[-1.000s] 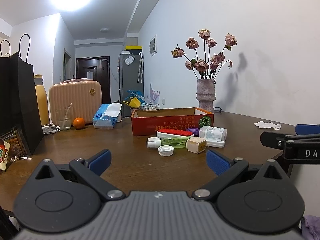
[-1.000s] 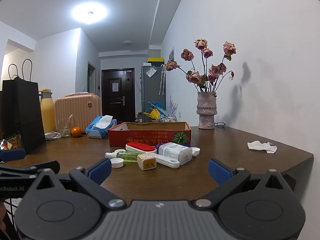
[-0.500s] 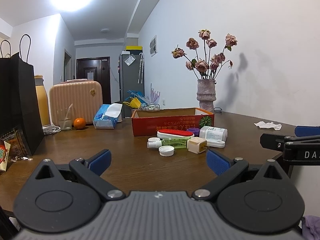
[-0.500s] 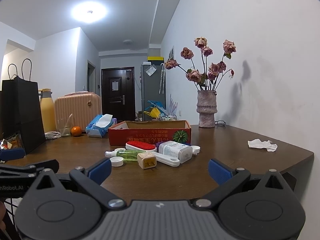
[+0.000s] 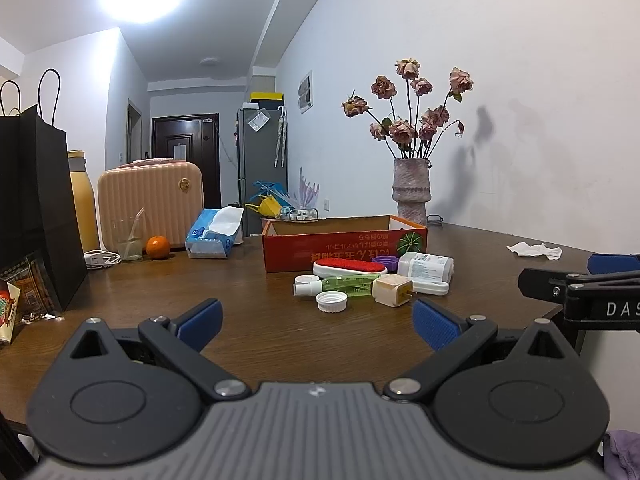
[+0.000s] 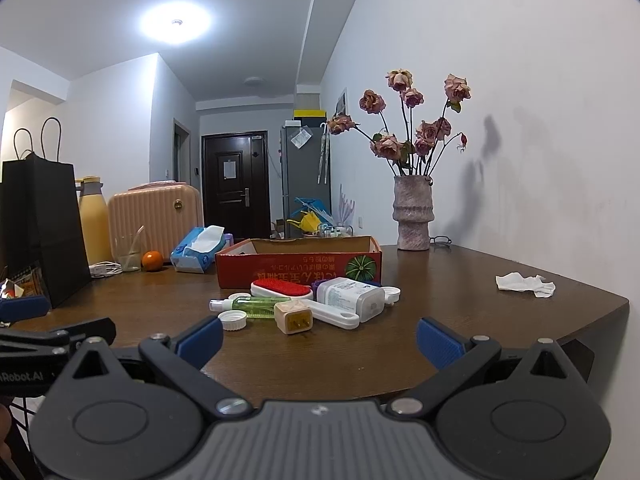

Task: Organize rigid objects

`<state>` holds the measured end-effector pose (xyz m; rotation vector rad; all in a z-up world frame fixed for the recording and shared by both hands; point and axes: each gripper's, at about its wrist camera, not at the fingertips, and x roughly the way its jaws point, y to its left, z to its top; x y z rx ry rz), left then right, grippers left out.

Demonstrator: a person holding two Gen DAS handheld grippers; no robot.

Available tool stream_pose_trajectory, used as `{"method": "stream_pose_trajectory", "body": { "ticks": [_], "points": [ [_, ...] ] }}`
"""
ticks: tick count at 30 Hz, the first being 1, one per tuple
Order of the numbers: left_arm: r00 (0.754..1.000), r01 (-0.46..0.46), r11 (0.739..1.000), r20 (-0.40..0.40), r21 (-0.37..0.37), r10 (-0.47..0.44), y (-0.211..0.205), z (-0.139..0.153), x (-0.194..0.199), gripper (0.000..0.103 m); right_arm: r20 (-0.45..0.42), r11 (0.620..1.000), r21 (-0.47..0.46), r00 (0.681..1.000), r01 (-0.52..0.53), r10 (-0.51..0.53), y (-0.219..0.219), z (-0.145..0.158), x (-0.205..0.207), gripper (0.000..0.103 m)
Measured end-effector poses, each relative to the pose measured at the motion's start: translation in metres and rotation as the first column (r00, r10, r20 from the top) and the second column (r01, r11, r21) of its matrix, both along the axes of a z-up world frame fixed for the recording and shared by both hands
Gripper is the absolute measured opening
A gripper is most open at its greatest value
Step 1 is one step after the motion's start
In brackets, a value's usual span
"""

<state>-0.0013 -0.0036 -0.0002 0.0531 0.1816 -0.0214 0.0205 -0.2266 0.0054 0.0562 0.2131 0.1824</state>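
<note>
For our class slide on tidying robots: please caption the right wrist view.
Open right tool faces small items clustered before a red cardboard box on a wooden table.

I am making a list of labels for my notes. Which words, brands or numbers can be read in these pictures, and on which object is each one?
"DAS", cut off by the picture edge: on the right tool.
"nRobot.AI", start cut off: on the left tool.
Upside-down characters on the red cardboard box: not readable.
Label on the white bottle: too small.
Snack packets: print blurred.
</note>
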Motion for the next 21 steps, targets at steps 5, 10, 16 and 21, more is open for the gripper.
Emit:
{"method": "stream_pose_trajectory", "body": {
  "ticks": [5, 10, 16, 21],
  "points": [
    [1.000, 0.001, 1.000, -0.003, -0.002, -0.001, -0.0002, -0.0002, -0.0005, 0.103, -0.003, 1.000, 0.002, 1.000, 0.001, -0.001, -0.0007, -0.0008, 0.0009, 0.103],
    [1.000, 0.000, 1.000, -0.004, -0.002, 0.000, -0.0006, -0.0009, -0.0008, 0.103, -0.010, 1.000, 0.005, 1.000, 0.002, -0.002, -0.0014, -0.0019, 0.0017, 0.103],
    [1.000, 0.001, 1.000, -0.006, -0.003, -0.001, -0.0009, -0.0011, -0.0011, 0.103, -0.009, 1.000, 0.006, 1.000, 0.003, -0.003, -0.0015, -0.0017, 0.0025, 0.103],
    [1.000, 0.001, 1.000, -0.007, -0.002, -0.001, -0.0006, -0.0015, -0.0008, 0.103, -0.012, 1.000, 0.007, 1.000, 0.006, -0.005, -0.0003, -0.0023, 0.0023, 0.103]
  ]
}}
